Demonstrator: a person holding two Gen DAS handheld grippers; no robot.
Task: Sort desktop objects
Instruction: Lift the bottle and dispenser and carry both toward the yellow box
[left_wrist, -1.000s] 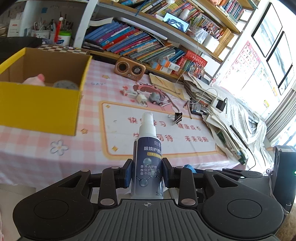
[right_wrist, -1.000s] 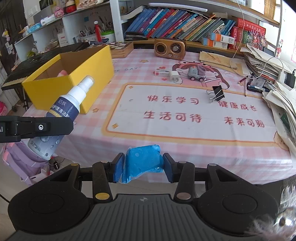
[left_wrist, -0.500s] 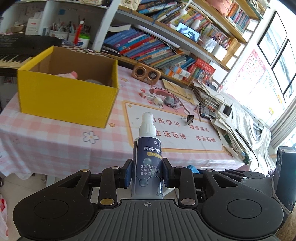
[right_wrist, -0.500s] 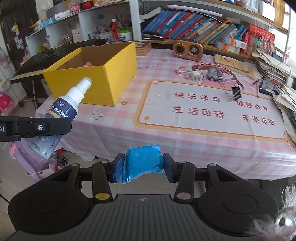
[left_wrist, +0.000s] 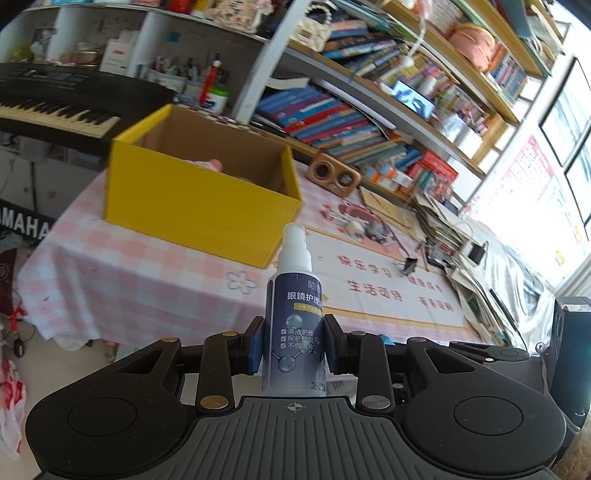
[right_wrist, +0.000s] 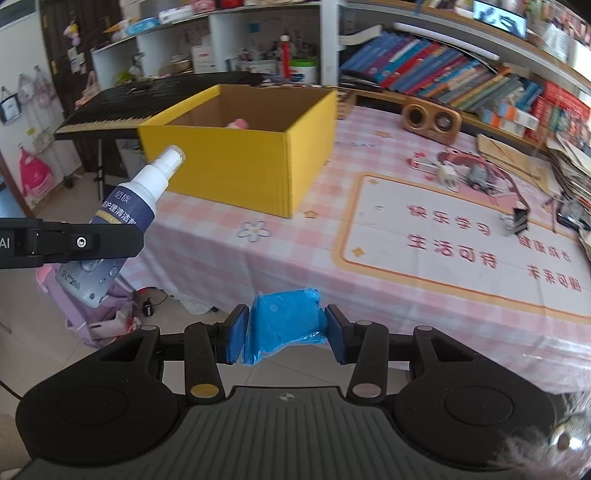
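My left gripper (left_wrist: 294, 341) is shut on a dark blue spray bottle (left_wrist: 295, 317) with a white nozzle, held upright off the table's near edge. From the right wrist view that same spray bottle (right_wrist: 122, 221) hangs at the left, clamped by the left gripper's black finger (right_wrist: 85, 242). A crumpled blue packet (right_wrist: 286, 321) sits squeezed in my right gripper (right_wrist: 283, 334), which is shut on it. The open yellow cardboard box (left_wrist: 199, 199) (right_wrist: 243, 155) stands on the table's left end, beyond both grippers, with a pink item (right_wrist: 238, 123) inside.
The pink checked table (right_wrist: 424, 284) carries a wooden radio (right_wrist: 430, 118), a plug and toy car (right_wrist: 461, 173), a binder clip (right_wrist: 519, 221) and stacked papers (left_wrist: 461, 236) at right. A black keyboard (left_wrist: 55, 110) stands left of it, with bookshelves behind.
Both grippers have shifted leftward along the table's front with their loads still gripped. The yellow box has moved from the left edge toward the middle of both views.
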